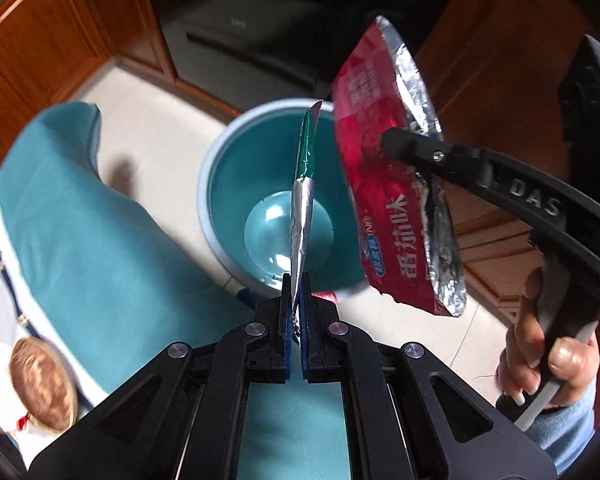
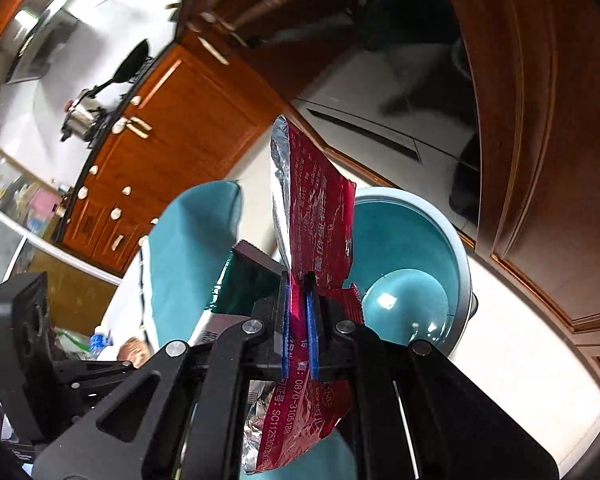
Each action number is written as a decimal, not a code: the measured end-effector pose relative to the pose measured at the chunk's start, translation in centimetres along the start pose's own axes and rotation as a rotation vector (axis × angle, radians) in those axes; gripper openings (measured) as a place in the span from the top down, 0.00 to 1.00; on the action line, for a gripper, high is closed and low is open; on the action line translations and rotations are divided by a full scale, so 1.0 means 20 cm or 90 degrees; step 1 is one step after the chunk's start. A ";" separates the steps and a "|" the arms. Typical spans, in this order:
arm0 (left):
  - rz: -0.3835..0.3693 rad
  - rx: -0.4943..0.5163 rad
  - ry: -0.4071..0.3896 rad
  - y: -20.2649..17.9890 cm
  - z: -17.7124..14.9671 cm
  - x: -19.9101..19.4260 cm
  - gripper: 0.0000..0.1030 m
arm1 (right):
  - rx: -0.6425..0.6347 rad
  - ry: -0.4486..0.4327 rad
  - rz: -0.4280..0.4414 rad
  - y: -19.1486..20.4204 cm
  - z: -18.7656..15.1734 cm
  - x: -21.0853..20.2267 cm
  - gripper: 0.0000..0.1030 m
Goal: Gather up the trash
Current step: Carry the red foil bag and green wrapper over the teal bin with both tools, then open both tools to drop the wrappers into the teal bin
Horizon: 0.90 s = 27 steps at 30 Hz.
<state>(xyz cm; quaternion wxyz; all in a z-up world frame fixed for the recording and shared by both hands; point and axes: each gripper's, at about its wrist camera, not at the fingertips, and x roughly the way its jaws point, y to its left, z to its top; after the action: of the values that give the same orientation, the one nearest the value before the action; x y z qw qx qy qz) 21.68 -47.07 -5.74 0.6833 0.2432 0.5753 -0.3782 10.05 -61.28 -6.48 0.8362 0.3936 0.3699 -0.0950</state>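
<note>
My left gripper [image 1: 297,280] is shut on a green and silver foil wrapper [image 1: 305,184], held edge-on above the teal trash bin [image 1: 236,152]. My right gripper [image 2: 299,280] is shut on a torn red snack bag [image 2: 316,208] with a foil lining. In the left wrist view that red bag [image 1: 384,168] hangs over the bin's right rim, pinched by the right gripper's black fingers [image 1: 412,146], with a person's hand [image 1: 548,360] on its handle. The right wrist view shows the bin [image 2: 416,248] below and to the right of the bag, and the green wrapper [image 2: 252,284] just left of it.
A table under a teal cloth [image 1: 80,232] sits left of the bin, with a round brown item [image 1: 44,384] near its edge. Wooden cabinets [image 1: 40,52] and a dark appliance [image 1: 240,32] line the far side. A wooden door [image 2: 540,120] stands right of the bin on a pale tiled floor [image 2: 520,360].
</note>
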 end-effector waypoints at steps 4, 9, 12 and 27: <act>0.008 0.004 0.036 0.04 0.08 0.17 0.97 | -0.003 0.016 -0.018 -0.06 0.02 0.12 0.92; 0.017 -0.002 0.075 0.07 0.11 0.27 0.92 | 0.007 0.039 -0.027 -0.12 0.02 0.20 0.50; 0.061 0.014 0.079 0.06 0.10 0.26 0.33 | 0.001 0.016 -0.046 -0.11 0.01 0.19 0.24; 0.066 0.013 0.023 -0.01 -0.03 0.03 0.29 | -0.045 0.014 -0.120 -0.02 -0.06 0.04 0.17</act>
<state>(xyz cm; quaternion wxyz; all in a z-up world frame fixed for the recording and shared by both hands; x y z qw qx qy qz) 21.16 -46.82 -6.44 0.6892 0.2861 0.5702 -0.3436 9.77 -60.63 -7.81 0.8328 0.3286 0.4172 -0.1561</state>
